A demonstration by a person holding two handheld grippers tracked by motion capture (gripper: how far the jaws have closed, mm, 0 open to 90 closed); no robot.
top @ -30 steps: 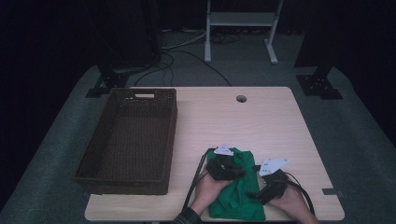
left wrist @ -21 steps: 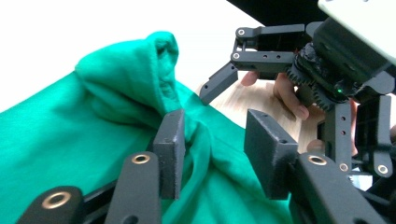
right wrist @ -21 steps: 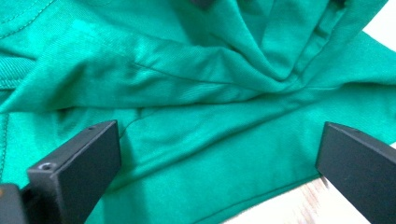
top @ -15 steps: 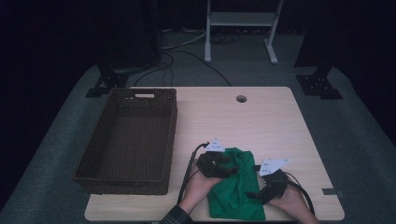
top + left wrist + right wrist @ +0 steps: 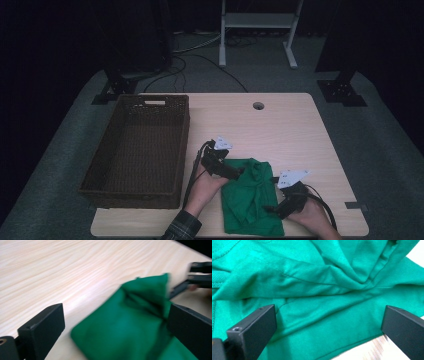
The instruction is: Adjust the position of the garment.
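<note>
- High view: one crumpled green cotton cloth (image 5: 252,197) lies on the near part of the pale wooden table (image 5: 290,130), between the two hand-held grippers. One dark brown woven wicker basket (image 5: 137,150) stands along the table's left side, just beside the left gripper (image 5: 239,171), which sits at the cloth's upper left edge. The right gripper (image 5: 270,207) rests at the cloth's right edge. A round cable hole (image 5: 258,105) sits near the far edge. Nothing lies between cloth and basket except the left hand (image 5: 202,187).
- Against the earlier frames, the left gripper was over the cloth's middle and now sits off toward the basket; the cloth lies spread flatter.
- Left gripper view: its jaws have just been opening and stand wide apart, with the cloth (image 5: 130,327) lying loose between them, unpinched.
- Right gripper view: the jaws stand wide apart above the cloth (image 5: 317,290), gripping nothing.
</note>
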